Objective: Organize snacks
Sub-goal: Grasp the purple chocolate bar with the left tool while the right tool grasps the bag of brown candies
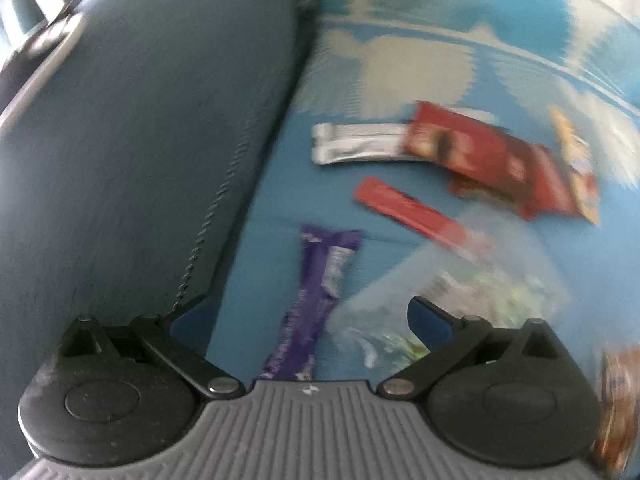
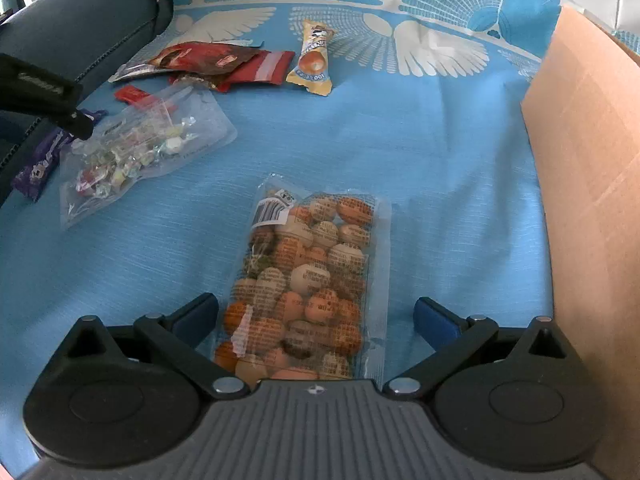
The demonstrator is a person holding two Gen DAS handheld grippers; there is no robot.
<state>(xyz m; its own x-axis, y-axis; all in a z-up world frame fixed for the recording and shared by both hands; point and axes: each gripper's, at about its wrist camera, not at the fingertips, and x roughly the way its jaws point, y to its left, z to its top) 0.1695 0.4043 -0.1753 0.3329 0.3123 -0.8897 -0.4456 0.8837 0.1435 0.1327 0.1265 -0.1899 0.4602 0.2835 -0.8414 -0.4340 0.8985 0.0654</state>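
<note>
My right gripper (image 2: 316, 314) stands open over a clear bag of orange and beige round snacks (image 2: 308, 272) that lies flat on the blue cloth (image 2: 440, 160). The bag lies between the fingers, and the pads do not press on it. My left gripper (image 1: 310, 316) is open too, with a purple bar (image 1: 316, 300) lying between its fingers on the cloth. A clear bag of wrapped candies (image 1: 460, 300) lies under its right finger. The left wrist view is blurred. In the right wrist view the candy bag (image 2: 148, 144) and purple bar (image 2: 40, 164) lie at the left.
Red packets (image 2: 208, 58), a red stick (image 2: 132, 94) and a yellow wrapper (image 2: 314, 56) lie at the back of the cloth. A cardboard box wall (image 2: 592, 200) rises on the right. A dark blue padded armrest (image 1: 140, 160) bounds the left.
</note>
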